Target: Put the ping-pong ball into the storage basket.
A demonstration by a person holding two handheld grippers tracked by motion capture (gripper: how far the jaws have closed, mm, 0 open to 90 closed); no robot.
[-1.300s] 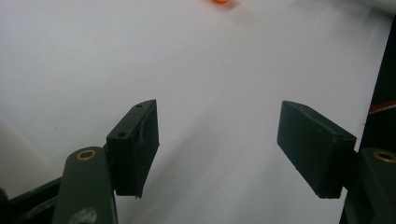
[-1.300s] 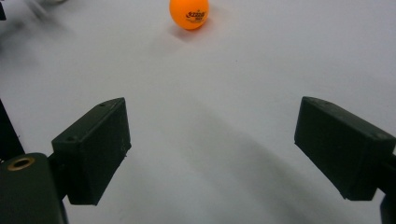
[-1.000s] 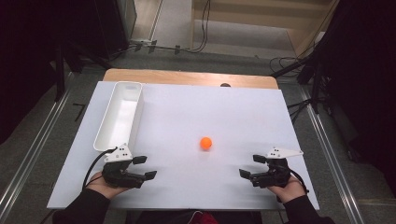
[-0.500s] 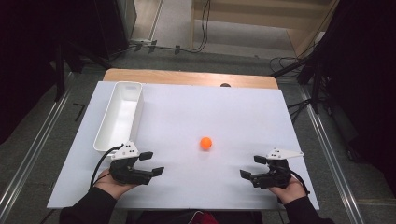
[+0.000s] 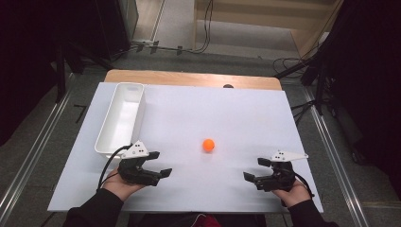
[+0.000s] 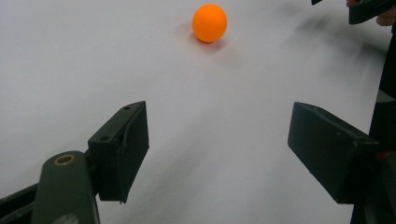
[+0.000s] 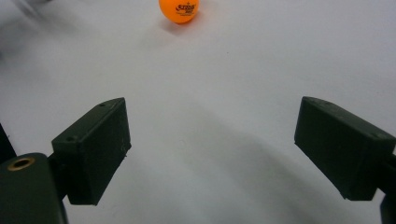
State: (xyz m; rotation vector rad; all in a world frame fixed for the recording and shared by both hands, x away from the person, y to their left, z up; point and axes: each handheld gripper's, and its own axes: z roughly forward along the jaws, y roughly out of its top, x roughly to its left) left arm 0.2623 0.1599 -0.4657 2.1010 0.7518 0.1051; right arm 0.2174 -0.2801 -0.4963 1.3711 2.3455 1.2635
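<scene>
**Left tongs edge toward the ball**

The left tongs (image 5: pixel 156 164) have shifted rightward from the desk's (image 5: pixel 246 113) near-left corner; right tongs (image 5: pixel 257 170) unmoved. Both gape wide, empty. The orange ball (image 5: pixel 208 144) sits mid-desk: approach low, straddle it, close gently.

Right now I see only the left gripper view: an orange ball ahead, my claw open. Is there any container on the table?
Observer: Yes, a long white bin stands at the far left, beyond the left claw.
Operator: Is the bin empty?
Observer: The high view shows nothing inside it.
Operator: Has the ball any marking?
Observer: The right gripper view shows dark print on the orange ball.
Operator: And the right claw?
Observer: The right claw is open, holding nothing.
</scene>
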